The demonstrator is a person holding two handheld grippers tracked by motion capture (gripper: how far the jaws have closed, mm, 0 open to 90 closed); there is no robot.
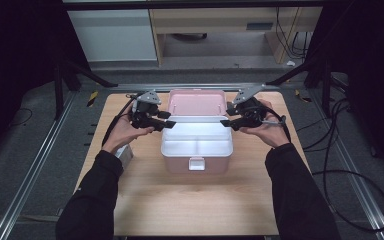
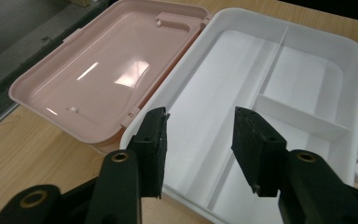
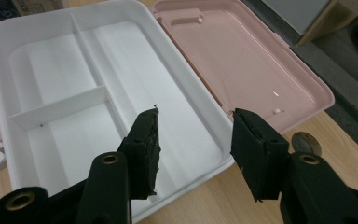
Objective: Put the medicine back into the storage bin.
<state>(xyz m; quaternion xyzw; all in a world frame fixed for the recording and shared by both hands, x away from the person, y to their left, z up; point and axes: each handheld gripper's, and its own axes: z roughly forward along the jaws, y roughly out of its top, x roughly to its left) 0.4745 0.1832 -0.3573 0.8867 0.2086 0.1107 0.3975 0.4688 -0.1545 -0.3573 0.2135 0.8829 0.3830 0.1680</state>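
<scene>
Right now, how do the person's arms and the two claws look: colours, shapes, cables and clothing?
Both arms wear long black sleeves; the hands are bare, without gloves. The left claw and the right claw are black, each with a grey three-cornered plate on top and a black cable trailing away. Up close, the jaws are flat black blocks on thick arms with brass-coloured rings at the pivots.

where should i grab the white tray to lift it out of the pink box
Take the white tray by its raised rim at the two short ends, one hand-held gripper from each side. The left hand-held gripper and right hand-held gripper already sit there, jaws apart around the rim. The rim is thin and stands proud of the pink box; the open lid blocks the far side.
</scene>
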